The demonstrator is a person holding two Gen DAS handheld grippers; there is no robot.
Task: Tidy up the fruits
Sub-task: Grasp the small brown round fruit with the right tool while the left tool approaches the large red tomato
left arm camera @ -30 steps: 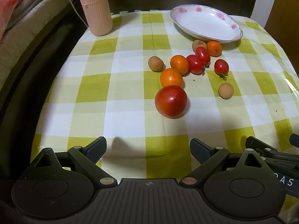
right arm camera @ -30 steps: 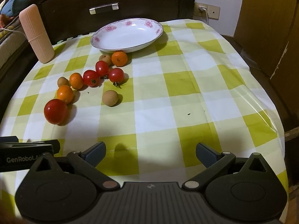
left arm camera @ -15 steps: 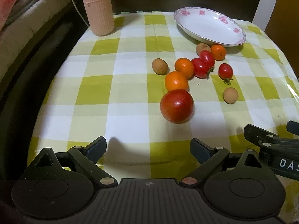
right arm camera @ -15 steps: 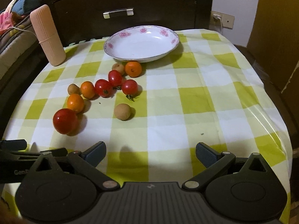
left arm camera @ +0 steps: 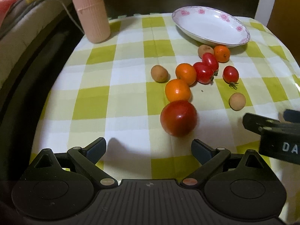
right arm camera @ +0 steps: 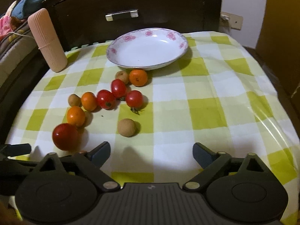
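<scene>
Several fruits lie loose on the green-checked tablecloth (left arm camera: pixel 93 103): a large red tomato (left arm camera: pixel 178 118) (right arm camera: pixel 65 136), small oranges (left arm camera: pixel 177 90) (right arm camera: pixel 76 116), cherry tomatoes (left arm camera: pixel 230 74) (right arm camera: pixel 134 98) and brown longans (left arm camera: pixel 237 101) (right arm camera: pixel 126 129). An empty white flowered plate (left arm camera: pixel 210 26) (right arm camera: pixel 148 48) stands behind them. My left gripper (left arm camera: pixel 149 149) is open and empty, just short of the large tomato. My right gripper (right arm camera: pixel 151 153) is open and empty, just short of the nearest longan. It also shows in the left wrist view (left arm camera: pixel 273 129).
A tall ribbed pink container (left arm camera: pixel 88 9) (right arm camera: pixel 47 41) stands at the table's back left corner. A dark cabinet with a drawer handle (right arm camera: pixel 121 15) is behind the table. A bed or sofa (left arm camera: pixel 22 30) lies off the left edge.
Both grippers have moved forward toward the fruit. The large tomato and the near longan now lie closer to the fingertips. Both stay open. No fruit has moved.
</scene>
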